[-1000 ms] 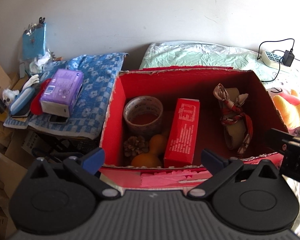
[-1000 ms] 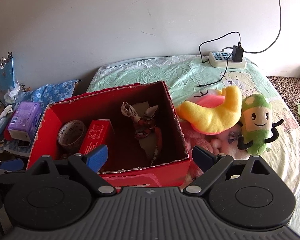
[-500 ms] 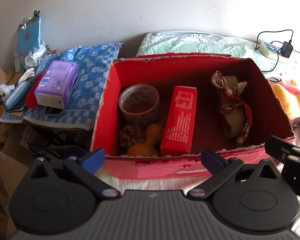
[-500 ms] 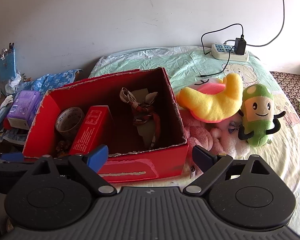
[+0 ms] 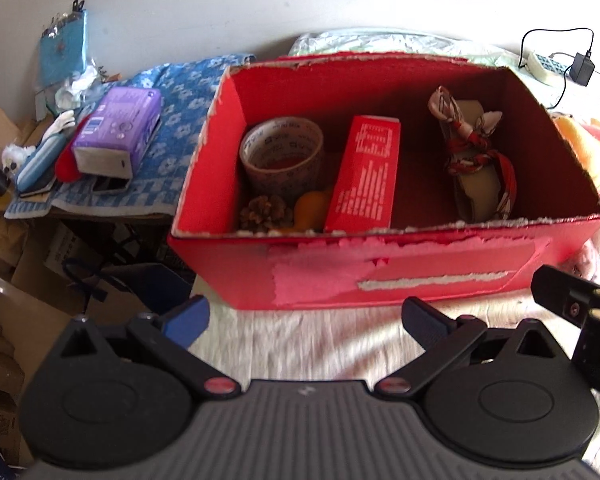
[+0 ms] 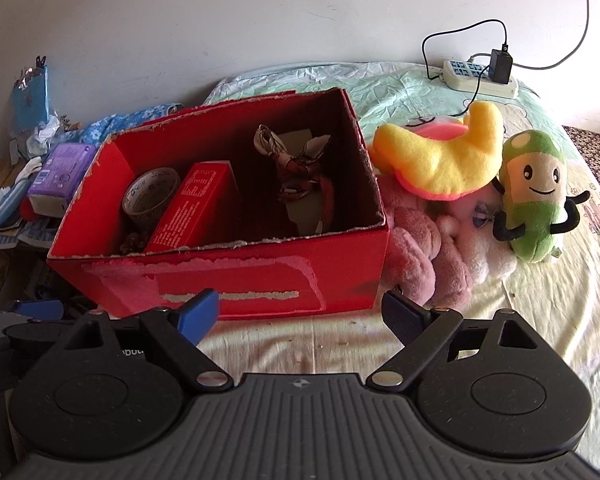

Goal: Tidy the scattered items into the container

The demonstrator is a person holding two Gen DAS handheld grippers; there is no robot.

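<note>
A red cardboard box (image 5: 380,276) (image 6: 236,276) stands on the bed. Inside lie a tape roll (image 5: 282,156) (image 6: 150,196), a red carton (image 5: 366,174) (image 6: 198,208), a pine cone (image 5: 265,211), an orange gourd (image 5: 310,206) and a patterned scarf bundle (image 5: 476,156) (image 6: 304,176). My left gripper (image 5: 306,316) hangs open and empty in front of the box's near wall. Further right, my right gripper (image 6: 300,312) is open too, holding nothing. Part of it shows at the left wrist view's right edge (image 5: 580,312).
Plush toys lie right of the box: a yellow one (image 6: 440,160), a green one (image 6: 536,196) and a pink one (image 6: 428,248). A power strip (image 6: 480,76) sits at the bed's far end. Left of the box, a purple pack (image 5: 118,130) rests on a blue cloth (image 5: 180,120) among clutter.
Both grippers have pulled back and up from the box, so its near outer wall and the sheet in front of it now show. Both stay open and empty.
</note>
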